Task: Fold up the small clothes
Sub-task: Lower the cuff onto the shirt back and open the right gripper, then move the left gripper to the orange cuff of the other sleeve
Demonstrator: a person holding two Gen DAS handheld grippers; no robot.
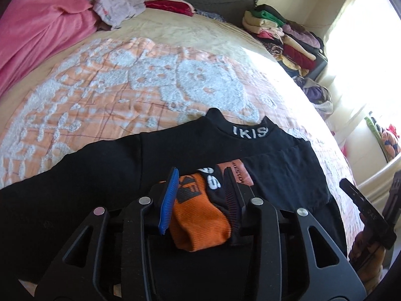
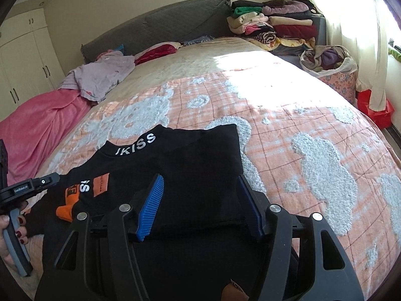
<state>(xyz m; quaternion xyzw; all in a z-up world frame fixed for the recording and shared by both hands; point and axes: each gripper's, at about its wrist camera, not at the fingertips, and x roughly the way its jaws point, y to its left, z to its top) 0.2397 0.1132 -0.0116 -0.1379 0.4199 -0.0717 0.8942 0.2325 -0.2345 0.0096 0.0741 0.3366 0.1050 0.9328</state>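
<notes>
On the bed, near its foot, we have a small black sweater lying flat on the peach-and-white bedspread, collar pointing toward the headboard. Our left claw is pinching the sweater's orange cuff, the sleeve bunched between its pads over the chest print. Our right claw hangs spread wide over the garment's right half, gripping nothing; that side looks already turned in, with a straight folded edge.

We judge the step in hand to be the sleeve fold: the left sleeve is being laid across the body. The next move calls for setting the cuff down flat, letting go, then taking the hem in both claws to bring it up toward the collar.

Around us, a pink blanket and a crumpled lilac garment lie at the far left of the bed. Folded clothes stack at the head on the right. A floral basket of laundry stands beside the bed, by the curtain. Nothing lies in the sweater's way, though the tufted bedspread may drag at the cloth as it slides.
</notes>
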